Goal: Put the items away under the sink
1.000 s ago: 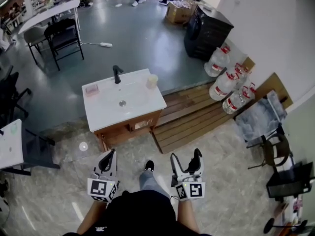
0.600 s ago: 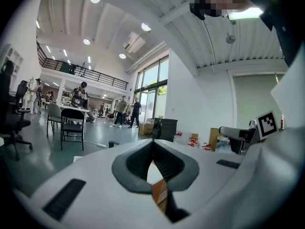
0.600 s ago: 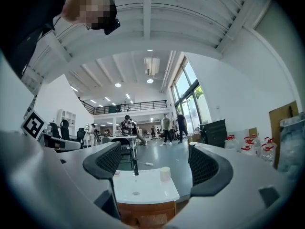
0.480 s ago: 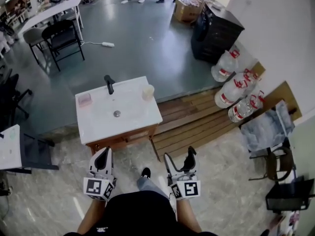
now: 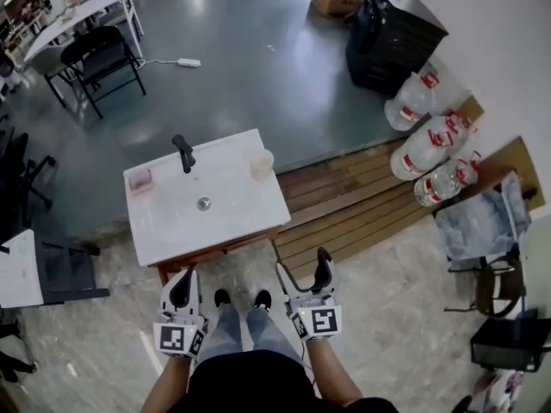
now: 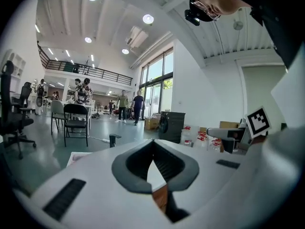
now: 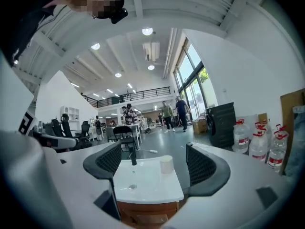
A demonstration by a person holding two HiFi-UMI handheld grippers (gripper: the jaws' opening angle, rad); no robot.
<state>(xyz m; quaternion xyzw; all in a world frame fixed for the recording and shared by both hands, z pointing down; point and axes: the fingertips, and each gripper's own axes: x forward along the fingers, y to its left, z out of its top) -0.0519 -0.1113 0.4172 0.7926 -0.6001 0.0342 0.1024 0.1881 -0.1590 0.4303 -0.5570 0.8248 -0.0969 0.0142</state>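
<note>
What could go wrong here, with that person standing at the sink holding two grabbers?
The cup stands close to the right edge of the sink top; a clumsy nudge from the open right gripper might knock it off. The left gripper is shut, so it would need opening before taking the pink item. The wooden platform lies just beside the person's shoes and could trip them.

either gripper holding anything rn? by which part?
Nothing is held. The left gripper has its jaws together with nothing between them; the right gripper has its jaws apart and empty.
</note>
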